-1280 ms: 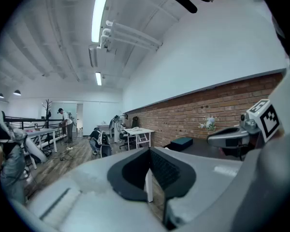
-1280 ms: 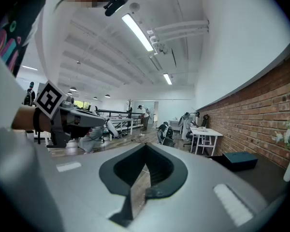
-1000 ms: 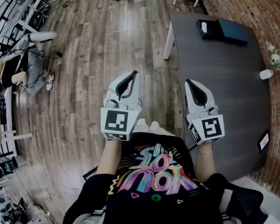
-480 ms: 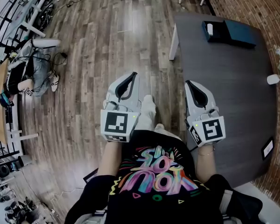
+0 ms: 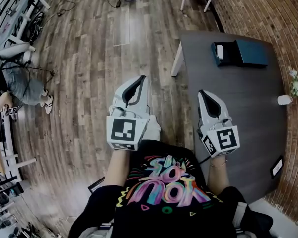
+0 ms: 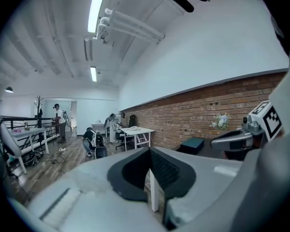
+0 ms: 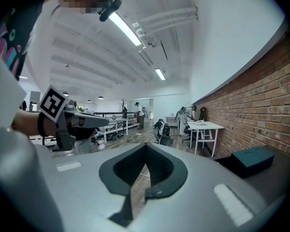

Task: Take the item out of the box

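Across the table (image 5: 238,118), the box (image 5: 229,58) lies open with the white item (image 5: 219,50) inside. We hold the left gripper (image 5: 141,79) and right gripper (image 5: 203,92) pressed together, empty, well apart from it. Everything remains to do.

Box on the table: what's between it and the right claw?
Nothing but bare dark tabletop. The head view shows that empty stretch running from the right claw up to the open box, which has the white item inside.
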{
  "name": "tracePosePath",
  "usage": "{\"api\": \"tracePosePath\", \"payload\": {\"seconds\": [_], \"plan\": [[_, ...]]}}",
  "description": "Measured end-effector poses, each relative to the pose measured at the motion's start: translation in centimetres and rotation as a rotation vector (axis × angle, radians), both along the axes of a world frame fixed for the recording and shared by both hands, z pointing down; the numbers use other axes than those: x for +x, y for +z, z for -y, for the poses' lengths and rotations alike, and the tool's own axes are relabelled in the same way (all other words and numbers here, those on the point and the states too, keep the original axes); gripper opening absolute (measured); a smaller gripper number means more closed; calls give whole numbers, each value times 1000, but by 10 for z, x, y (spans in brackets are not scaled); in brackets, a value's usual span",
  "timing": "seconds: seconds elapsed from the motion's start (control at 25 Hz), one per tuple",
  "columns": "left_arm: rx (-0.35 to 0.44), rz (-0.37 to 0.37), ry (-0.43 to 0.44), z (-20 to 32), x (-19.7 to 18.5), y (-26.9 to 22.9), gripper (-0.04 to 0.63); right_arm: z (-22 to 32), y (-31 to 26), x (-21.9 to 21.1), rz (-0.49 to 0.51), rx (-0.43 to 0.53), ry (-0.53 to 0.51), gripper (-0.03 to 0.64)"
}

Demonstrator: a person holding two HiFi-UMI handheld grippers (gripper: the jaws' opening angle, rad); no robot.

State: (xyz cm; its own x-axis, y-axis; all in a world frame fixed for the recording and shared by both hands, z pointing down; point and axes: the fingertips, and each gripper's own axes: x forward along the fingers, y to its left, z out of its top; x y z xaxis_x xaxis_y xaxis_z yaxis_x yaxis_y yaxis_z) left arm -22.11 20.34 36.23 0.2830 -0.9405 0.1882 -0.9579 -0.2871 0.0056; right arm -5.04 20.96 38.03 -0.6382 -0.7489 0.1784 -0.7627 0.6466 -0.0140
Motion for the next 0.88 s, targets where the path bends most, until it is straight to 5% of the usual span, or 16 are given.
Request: {"api": "tracePosePath", "payload": {"seconds": [0.88], "plan": [[-26,-24,104,142,-63,19,1,123,28,-41,-45,-71,160,0]]}}
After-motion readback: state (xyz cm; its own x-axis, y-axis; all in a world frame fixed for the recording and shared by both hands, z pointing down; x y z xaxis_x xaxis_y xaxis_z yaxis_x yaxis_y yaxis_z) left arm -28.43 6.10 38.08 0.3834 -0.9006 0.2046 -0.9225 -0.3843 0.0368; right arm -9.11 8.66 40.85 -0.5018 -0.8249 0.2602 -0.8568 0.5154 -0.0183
